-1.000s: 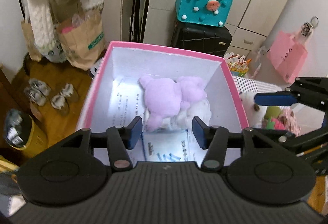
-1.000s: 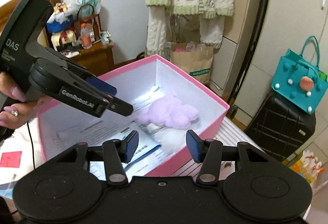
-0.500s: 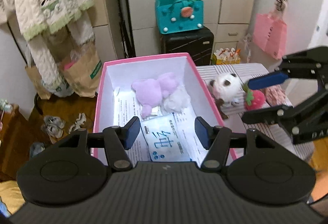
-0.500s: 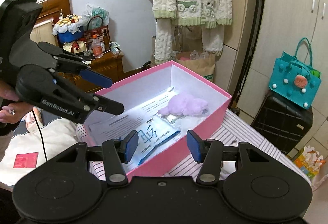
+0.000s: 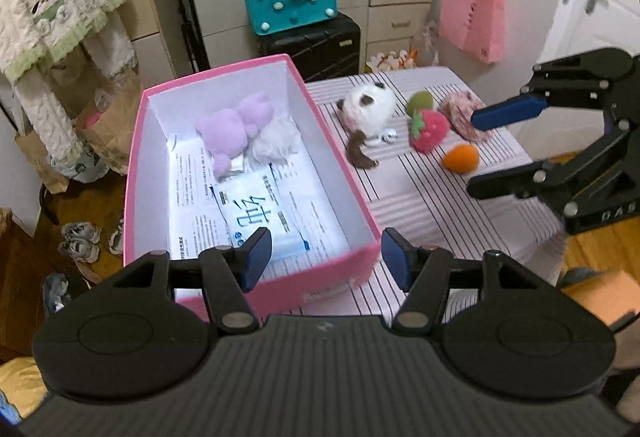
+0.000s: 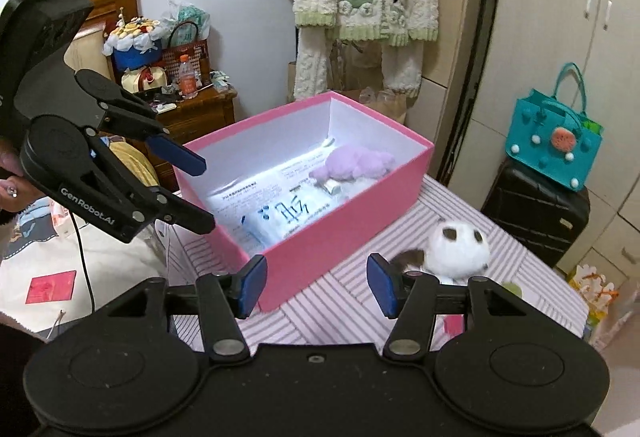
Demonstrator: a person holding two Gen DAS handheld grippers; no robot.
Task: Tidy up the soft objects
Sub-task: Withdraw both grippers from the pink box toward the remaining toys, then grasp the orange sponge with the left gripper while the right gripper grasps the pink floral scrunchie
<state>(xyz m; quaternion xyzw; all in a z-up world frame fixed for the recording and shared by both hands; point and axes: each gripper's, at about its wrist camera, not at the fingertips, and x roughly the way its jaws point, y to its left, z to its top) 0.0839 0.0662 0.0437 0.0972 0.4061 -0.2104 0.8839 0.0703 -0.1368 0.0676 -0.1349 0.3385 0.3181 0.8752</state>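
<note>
My left gripper (image 5: pixel 323 256): its jaws are spread wide and hold nothing. It hangs over the near end of the pink box (image 5: pixel 136 165).
My right gripper (image 6: pixel 316 287): its jaws are spread wide too, and hold nothing. It hangs over the striped surface (image 6: pixel 360 301), near the corner of the box.
Pink box: it sits on the surface with no lid on it. It is white inside.
In the box: a purple plush toy (image 5: pixel 232 127) lies at the far end. A white fluffy toy (image 5: pixel 276 145) is touching it. Papers (image 5: pixel 192 197) and a flat pack with blue writing (image 5: pixel 260 221) lie on the bottom.
Panda plush (image 5: pixel 370 107): it is white with dark patches. It sits on the surface just beside the box.
Strawberry plush (image 5: pixel 429 129): red with a green top, near the panda.
Green plush (image 5: pixel 420 101): right behind the strawberry.
Pink speckled plush (image 5: pixel 460 109): beside the strawberry, partly hidden by my right gripper.
Orange plush (image 5: pixel 461 158): small and round, closer to me than the strawberry.
Around the room: a teal bag (image 5: pixel 290 3) sits on a black suitcase (image 5: pixel 320 45).
</note>
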